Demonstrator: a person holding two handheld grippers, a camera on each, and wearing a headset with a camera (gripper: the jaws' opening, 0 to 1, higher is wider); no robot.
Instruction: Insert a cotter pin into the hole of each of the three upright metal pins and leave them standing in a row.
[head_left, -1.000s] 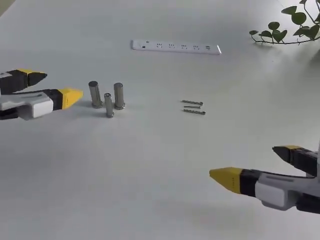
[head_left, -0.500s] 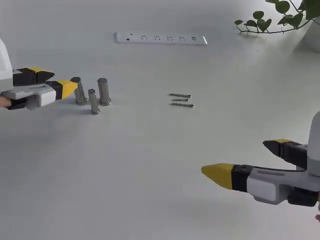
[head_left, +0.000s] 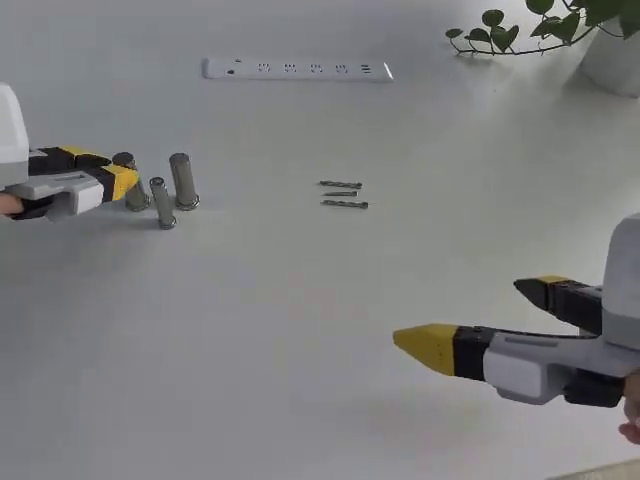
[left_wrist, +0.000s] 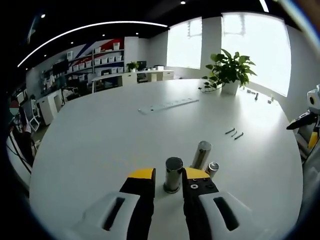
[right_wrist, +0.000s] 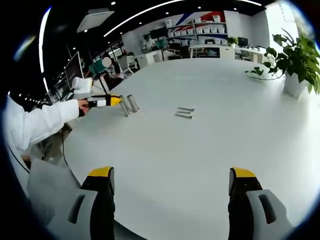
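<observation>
Item 1. Right hand-held gripper (head_left: 475, 318), grey and black with yellow tips: one. It is nearest the viewer, over bare white surface (head_left: 300, 330). Its jaws are spread wide with nothing between them, as the right gripper view (right_wrist: 171, 175) also shows.

Item 2. Left hand-held gripper (head_left: 105, 170), same make: one. It sits at the left edge, level with the pins. Its jaws are narrowly parted and straddle one pin; a sliver of surface shows between one jaw and that pin, so it is not clamped.

Item 3. Short steel cylindrical pins with flanged bases (head_left: 182, 181): three. All stand upright with the long axis vertical and the flange down, in a tight triangular cluster rather than a row. The straddled one (left_wrist: 173, 172) is leftmost.

Item 4. Thin metal cotter pins (head_left: 344, 204): three. They lie flat and parallel, right of the cluster and well apart from it, with long axes running left to right. Which end bears the head is too small to tell.

Item 5. White power strip (head_left: 297, 69): one, farther back.

Item 6. Green trailing plant (head_left: 500, 25): one, at the far right.
</observation>
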